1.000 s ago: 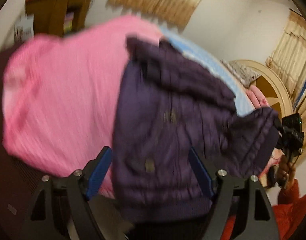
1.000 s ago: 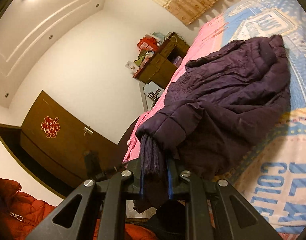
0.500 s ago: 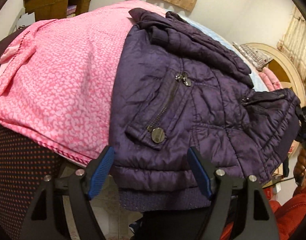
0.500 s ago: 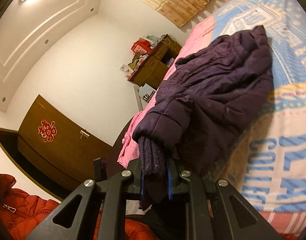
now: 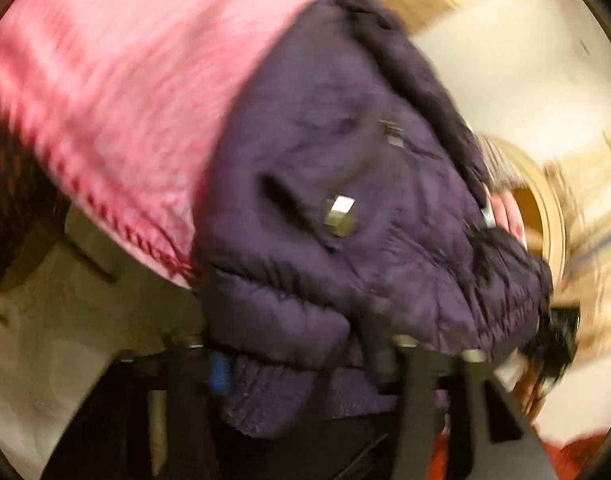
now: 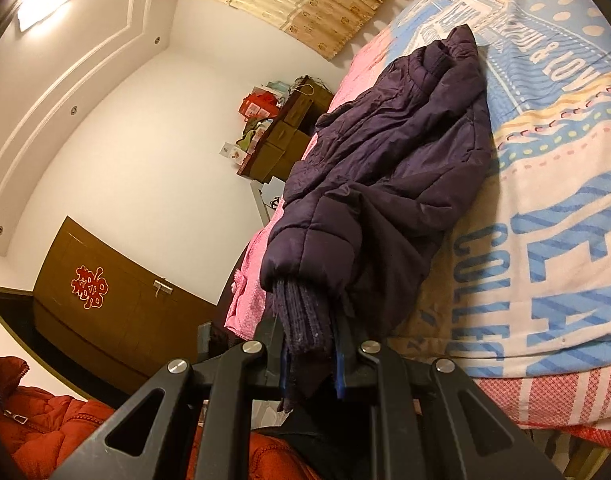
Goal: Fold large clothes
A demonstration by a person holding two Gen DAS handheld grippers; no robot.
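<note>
A dark purple padded jacket (image 6: 389, 176) lies on the bed and hangs over its near edge. My right gripper (image 6: 309, 354) is shut on the jacket's ribbed knit cuff (image 6: 301, 316) at the end of a sleeve. In the blurred left wrist view the jacket (image 5: 337, 208) fills the middle. Its knit hem (image 5: 289, 396) sits between the fingers of my left gripper (image 5: 301, 364), which stand close in on the hem.
The bed has a pink sheet (image 5: 117, 92) and a blue, cream and pink printed quilt (image 6: 553, 184). A brown wooden cabinet (image 6: 117, 304) and a cluttered desk (image 6: 289, 128) stand by the white wall. A red padded jacket (image 6: 37, 428) is at the lower left.
My left gripper has closed in from wide open onto the jacket's hem, and its view swung and blurred. My right gripper kept its hold on the cuff and shifted slightly.
</note>
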